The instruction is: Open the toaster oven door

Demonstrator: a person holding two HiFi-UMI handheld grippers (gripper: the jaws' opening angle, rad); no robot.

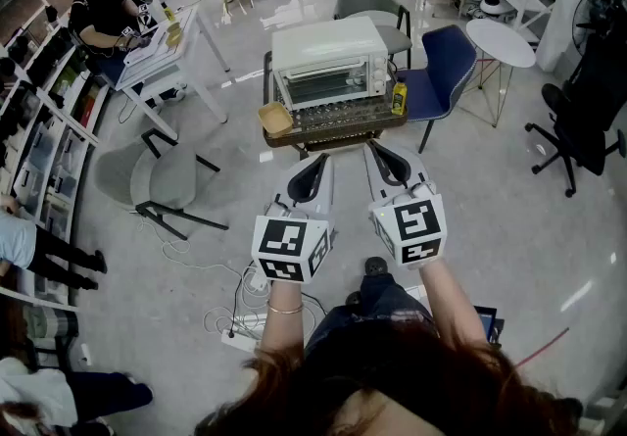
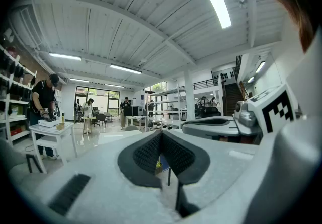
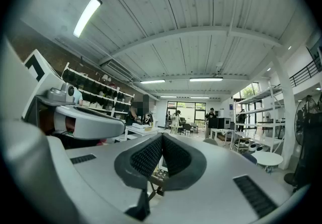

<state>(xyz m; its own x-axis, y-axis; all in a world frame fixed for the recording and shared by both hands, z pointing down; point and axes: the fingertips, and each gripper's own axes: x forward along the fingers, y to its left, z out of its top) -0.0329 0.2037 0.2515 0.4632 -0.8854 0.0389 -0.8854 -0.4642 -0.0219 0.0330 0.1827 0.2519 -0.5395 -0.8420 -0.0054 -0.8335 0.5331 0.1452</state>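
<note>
toaster oven door (image 1: 325, 84) sits in the upper middle of the head view, and from here it looks shut against the white toaster oven (image 1: 328, 42). nearer, around the frame's centre, the left hand-held gripper (image 1: 319, 160) and the right hand-held gripper (image 1: 378, 146) are held level, side by side. each has its jaws pressed together with nothing between them, and each one's own view shows the pads meeting at the tip. both are short of the worktop (image 1: 294, 139), whose near edge lies just above them in the frame.

on that worktop a small tan tray (image 1: 275, 119) lies at the oven's left front corner. a yellow bottle (image 1: 399, 97) stands at its right front corner, with a blue chair (image 1: 447, 64) just beyond.

my worry is that closed jaws can't take hold of the door, so unless they part first the tip may just skid off. too hard a pull could drag the oven forward, and a wide reach on the right could knock the bottle over.
</note>
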